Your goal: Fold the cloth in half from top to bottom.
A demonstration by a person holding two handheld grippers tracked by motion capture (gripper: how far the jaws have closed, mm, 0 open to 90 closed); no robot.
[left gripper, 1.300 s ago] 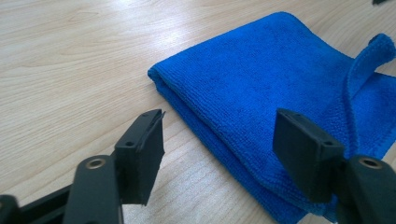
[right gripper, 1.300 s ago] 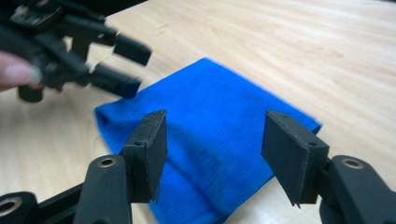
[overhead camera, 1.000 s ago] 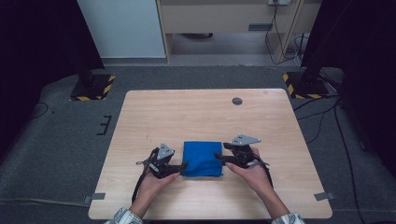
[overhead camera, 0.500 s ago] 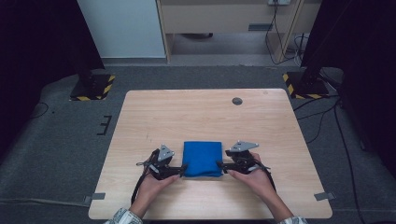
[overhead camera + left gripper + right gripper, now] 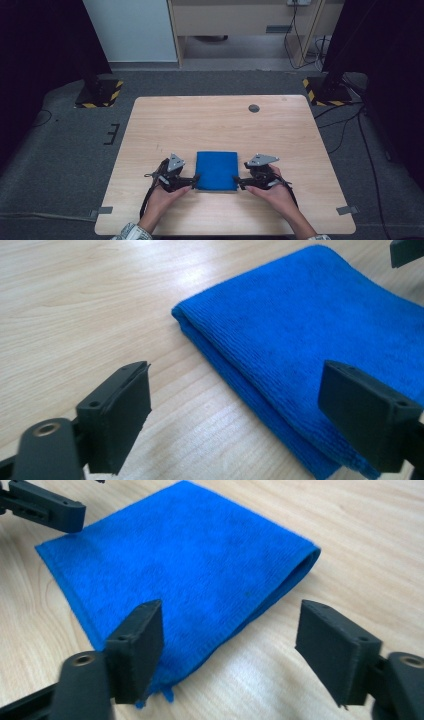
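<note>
One folded blue cloth [image 5: 216, 170] lies on one wooden table [image 5: 210, 125]. Two grippers are there, the left gripper [image 5: 194, 181] and the right gripper [image 5: 239, 181], each with two black jaws and one grey three-cornered plate. Two hands hold them. One small dark round disc [image 5: 254, 108] sits in the tabletop. Two yellow-and-black striped bases [image 5: 98, 93] stand on the floor.

Blue cloth [image 5: 216, 170], folded to a flat rectangle, several layers thick, lies on near-centre of wooden table [image 5: 215, 120]. Nap fine, probably microfibre. Folded edge rounded [image 5: 280, 340]; stitched hem [image 5: 200, 570].
</note>
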